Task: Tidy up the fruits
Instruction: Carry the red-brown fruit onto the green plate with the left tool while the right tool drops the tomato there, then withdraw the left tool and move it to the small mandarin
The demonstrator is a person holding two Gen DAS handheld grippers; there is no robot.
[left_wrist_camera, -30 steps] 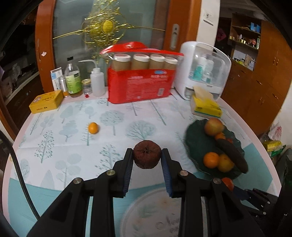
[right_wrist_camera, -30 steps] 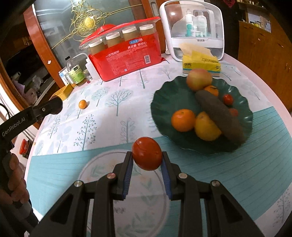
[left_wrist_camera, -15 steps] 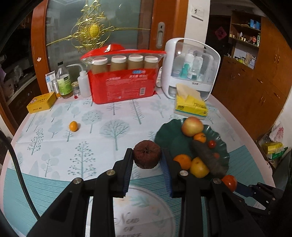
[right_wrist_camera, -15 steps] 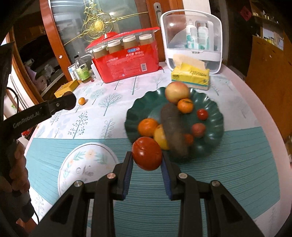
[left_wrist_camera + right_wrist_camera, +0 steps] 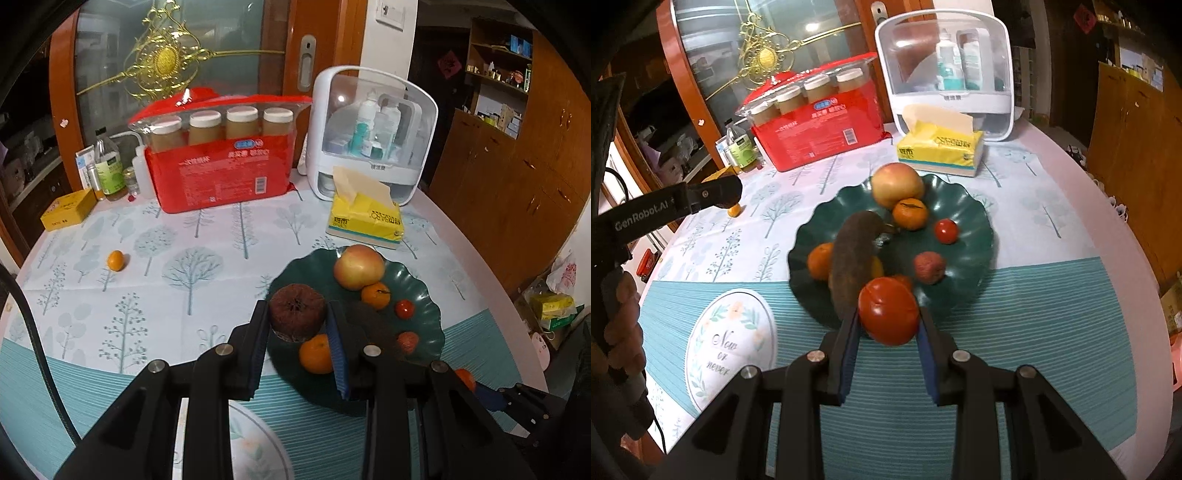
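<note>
Two tools are loaded, each gripping one fruit above the table (image 5: 155,295), evidently for delivery to the green plate (image 5: 430,295). Far left, a small orange fruit (image 5: 115,260) lies alone on the tree-print cloth, well apart from the plate and judged still to be collected. Next, the left tool (image 5: 297,319) clamps a dark brown shrivelled fruit (image 5: 297,315) over the plate's near-left rim. Rightward, the right tool (image 5: 888,321) pinches a red tomato (image 5: 888,311) at the plate's near edge, beside the dark elongated fruit (image 5: 853,258).
</note>
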